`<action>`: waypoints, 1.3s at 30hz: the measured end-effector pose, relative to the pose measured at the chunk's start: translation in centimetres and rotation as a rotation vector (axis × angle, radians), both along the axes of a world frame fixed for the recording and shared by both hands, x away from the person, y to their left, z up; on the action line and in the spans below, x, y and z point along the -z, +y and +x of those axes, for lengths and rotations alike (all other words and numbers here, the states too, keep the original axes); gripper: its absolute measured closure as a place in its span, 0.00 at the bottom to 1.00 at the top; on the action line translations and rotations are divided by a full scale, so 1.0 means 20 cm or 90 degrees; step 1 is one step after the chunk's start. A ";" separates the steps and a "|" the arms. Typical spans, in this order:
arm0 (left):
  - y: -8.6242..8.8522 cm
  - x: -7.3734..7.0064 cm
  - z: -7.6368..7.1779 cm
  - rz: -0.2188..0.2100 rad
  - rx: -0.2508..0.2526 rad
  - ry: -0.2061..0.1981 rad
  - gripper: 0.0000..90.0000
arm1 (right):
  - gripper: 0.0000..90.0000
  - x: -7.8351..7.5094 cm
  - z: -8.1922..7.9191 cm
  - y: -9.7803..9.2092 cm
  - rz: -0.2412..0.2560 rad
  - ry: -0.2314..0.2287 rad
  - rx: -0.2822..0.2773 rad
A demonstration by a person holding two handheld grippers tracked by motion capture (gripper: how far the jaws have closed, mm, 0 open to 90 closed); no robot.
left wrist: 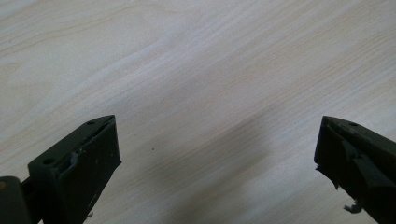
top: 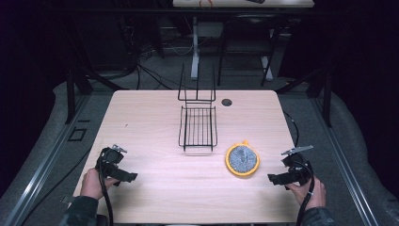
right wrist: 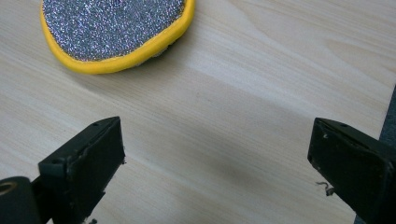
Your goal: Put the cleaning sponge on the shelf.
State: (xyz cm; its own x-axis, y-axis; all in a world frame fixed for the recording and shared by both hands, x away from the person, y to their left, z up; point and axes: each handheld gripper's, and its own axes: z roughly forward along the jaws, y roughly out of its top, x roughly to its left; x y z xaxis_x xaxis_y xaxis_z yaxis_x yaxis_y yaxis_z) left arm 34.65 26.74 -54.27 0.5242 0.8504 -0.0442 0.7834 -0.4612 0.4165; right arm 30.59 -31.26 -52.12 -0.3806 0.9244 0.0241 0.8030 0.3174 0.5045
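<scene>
A round yellow-rimmed pad with a glittery grey face lies flat on the light wood table, right of centre. In the right gripper view the same pad sits beyond and to the left of the jaws. My right gripper hovers just right of the pad, open with nothing between its jaws. A black wire rack stands at the table's middle, its tall back away from me. My left gripper is at the front left, open over bare wood.
A small dark hole marks the table's far side, right of the rack. Beyond the table stand dark frame legs and another desk. Cables trail from both grippers toward me.
</scene>
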 end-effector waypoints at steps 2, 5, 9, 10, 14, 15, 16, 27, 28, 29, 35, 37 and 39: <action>0.00 0.00 0.00 0.002 0.004 0.001 0.00 | 0.04 0.00 0.00 0.00 0.000 0.000 -0.001; 0.00 0.00 -0.01 0.002 0.003 0.000 0.00 | 0.04 -0.01 0.01 0.02 -0.005 -0.004 -0.006; 0.00 0.00 -0.01 0.003 0.004 0.002 0.00 | 0.05 -0.02 0.02 0.03 -0.010 -0.011 -0.016; 0.00 0.00 -0.01 0.004 0.007 0.003 0.00 | 0.05 -0.02 0.02 0.04 -0.012 -0.010 -0.019; -0.01 0.00 -0.01 0.004 0.009 0.005 0.00 | 0.05 -0.02 0.04 0.04 -0.012 -0.010 -0.023; -0.01 0.01 -0.01 0.005 0.008 0.006 0.00 | 0.05 -0.03 0.05 0.04 -0.010 -0.009 -0.028; -0.01 0.01 -0.01 0.006 0.009 0.005 0.00 | 0.05 -0.02 0.05 0.05 -0.006 -0.012 -0.028; 0.00 0.01 -0.01 0.000 0.013 0.011 0.00 | 0.01 -0.04 0.12 0.12 0.007 -0.013 -0.047; -0.01 0.02 -0.01 0.001 0.016 0.014 0.00 | 0.00 -0.05 0.14 0.14 0.009 -0.005 -0.051; -0.02 0.02 -0.01 0.001 0.018 0.016 0.00 | 0.00 -0.04 0.15 0.15 0.014 -0.005 -0.053; -0.01 0.02 -0.01 -0.001 0.017 0.016 0.00 | 0.00 -0.04 0.21 0.22 0.005 -0.005 -0.078; -0.01 0.02 -0.01 0.000 0.019 0.015 0.00 | 0.00 -0.05 0.23 0.24 0.000 -0.001 -0.087; -0.01 0.02 -0.01 0.001 0.022 0.015 0.00 | 0.00 -0.05 0.25 0.26 -0.004 -0.005 -0.094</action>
